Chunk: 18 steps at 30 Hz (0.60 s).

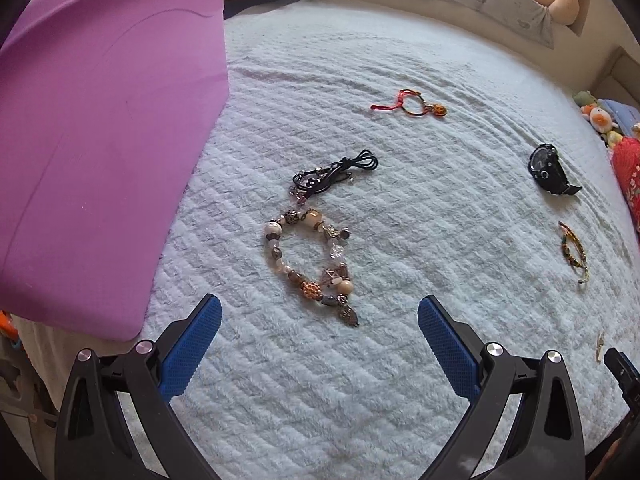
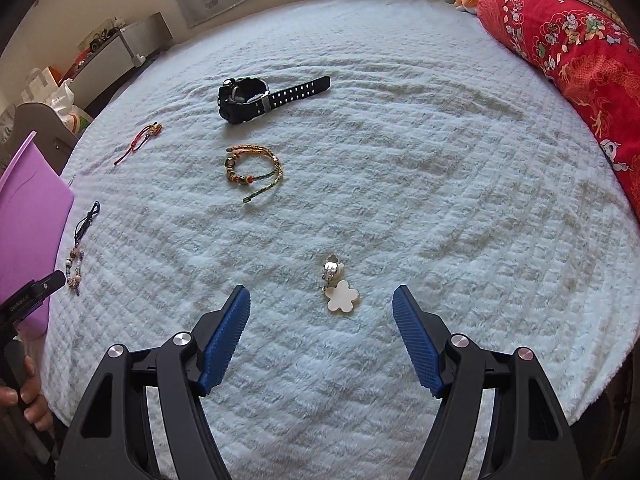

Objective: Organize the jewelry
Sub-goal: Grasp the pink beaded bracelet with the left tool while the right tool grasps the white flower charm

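Observation:
Jewelry lies spread on a white fleecy bed cover (image 1: 400,184). My left gripper (image 1: 319,310) is open, just in front of a beaded charm bracelet (image 1: 310,258). Beyond it lie a black cord necklace (image 1: 334,170) and a red string bracelet (image 1: 412,103). A black watch (image 1: 550,170) and a braided green-gold bracelet (image 1: 574,250) lie to the right. My right gripper (image 2: 322,298) is open, with a white flower-shaped earring (image 2: 340,286) between its fingertips. The braided bracelet (image 2: 254,170), the watch (image 2: 256,94) and the red string bracelet (image 2: 140,140) lie farther off.
A purple plastic box (image 1: 100,140) stands at the left edge of the bed, also in the right wrist view (image 2: 28,216). A red patterned pillow (image 2: 572,64) lies along the right side. Stuffed toys (image 1: 600,118) sit at the far right. The person's hand (image 2: 24,392) holds the left gripper's handle.

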Motion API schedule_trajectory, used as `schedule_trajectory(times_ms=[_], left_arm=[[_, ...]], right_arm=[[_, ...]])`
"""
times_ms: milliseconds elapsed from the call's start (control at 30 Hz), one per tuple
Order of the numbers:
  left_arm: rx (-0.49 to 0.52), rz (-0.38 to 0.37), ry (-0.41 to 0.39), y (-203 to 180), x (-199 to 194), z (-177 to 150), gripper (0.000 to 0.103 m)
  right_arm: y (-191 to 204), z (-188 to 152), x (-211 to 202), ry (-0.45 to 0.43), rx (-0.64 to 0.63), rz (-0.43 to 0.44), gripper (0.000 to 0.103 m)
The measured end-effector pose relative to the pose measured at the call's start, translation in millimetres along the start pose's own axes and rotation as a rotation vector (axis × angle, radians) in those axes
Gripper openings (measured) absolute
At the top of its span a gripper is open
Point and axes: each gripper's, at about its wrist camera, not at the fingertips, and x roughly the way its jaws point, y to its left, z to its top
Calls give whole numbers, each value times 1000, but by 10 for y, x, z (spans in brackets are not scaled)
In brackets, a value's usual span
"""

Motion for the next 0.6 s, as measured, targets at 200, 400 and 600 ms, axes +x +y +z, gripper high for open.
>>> schedule_trajectory(times_ms=[200,400,600], left_arm=[[0,33,0,15,200,74,97],[-3,45,-4,26,343,113,97],[-10,52,6,36,439,133,97]], right_arm=[[-33,7,124,14,5,-11,71],[-40,26,210,15,-7,-40,70],[-40,32,297,28,-21,-58,70]])
